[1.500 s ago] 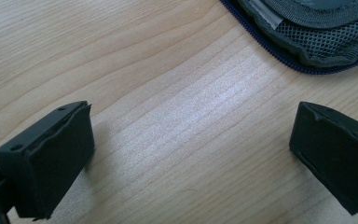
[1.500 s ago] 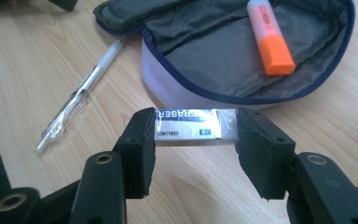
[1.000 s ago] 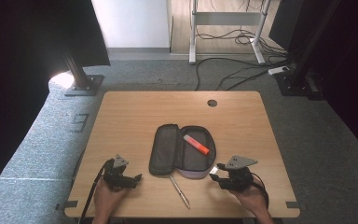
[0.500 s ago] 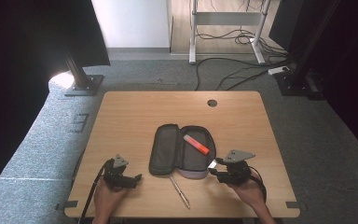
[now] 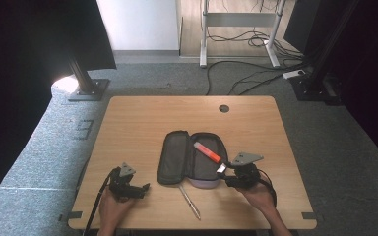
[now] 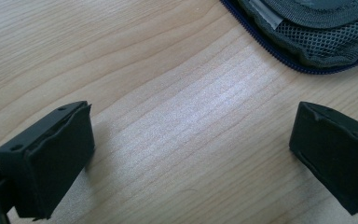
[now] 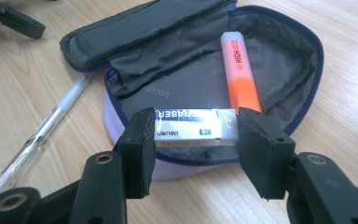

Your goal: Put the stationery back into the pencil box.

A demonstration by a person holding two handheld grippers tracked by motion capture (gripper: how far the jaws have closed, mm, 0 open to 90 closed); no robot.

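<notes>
Eraser [image 7: 196, 125] sits clamped lengthwise in the right gripper [image 7: 193, 140], low in the frame, just over the near rim of the open pencil case [image 7: 279, 70]. An orange highlighter [image 7: 240, 70] already lies inside; the pen [image 7: 42, 135] waits on the table [image 7: 354, 116] at left. Packing looks partway done. Left gripper [image 6: 191, 154] rests with jaws apart, empty.

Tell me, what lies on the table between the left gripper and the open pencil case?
Nothing: in the left gripper view, bare wood runs from the left gripper, jaws open, to the pencil case. The high view agrees.
</notes>
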